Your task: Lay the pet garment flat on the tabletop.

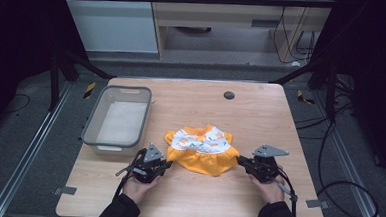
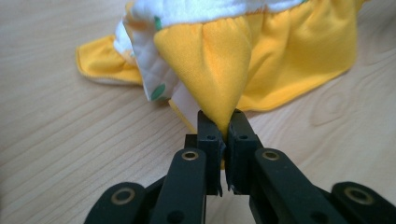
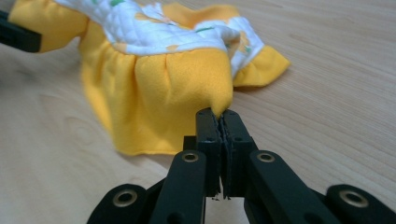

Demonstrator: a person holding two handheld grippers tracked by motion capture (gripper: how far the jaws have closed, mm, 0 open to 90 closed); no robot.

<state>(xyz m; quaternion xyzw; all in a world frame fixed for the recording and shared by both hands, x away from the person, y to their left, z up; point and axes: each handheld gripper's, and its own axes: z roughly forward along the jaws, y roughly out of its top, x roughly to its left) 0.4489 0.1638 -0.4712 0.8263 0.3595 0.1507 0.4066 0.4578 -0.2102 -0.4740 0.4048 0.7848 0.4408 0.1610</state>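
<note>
High view: a grey bin (image 1: 116, 118) sits near the table's (image 1: 260, 117) left edge, nothing visible inside. Toward the near edge lies the yellow dress (image 1: 202, 149), left gripper (image 1: 167, 163) and right gripper (image 1: 240, 161) each clamped on a hem corner.

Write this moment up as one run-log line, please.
left gripper: shut on yellow skirt hem | right gripper: shut on opposite hem | dress: lying on table | basket: left of dress
</note>
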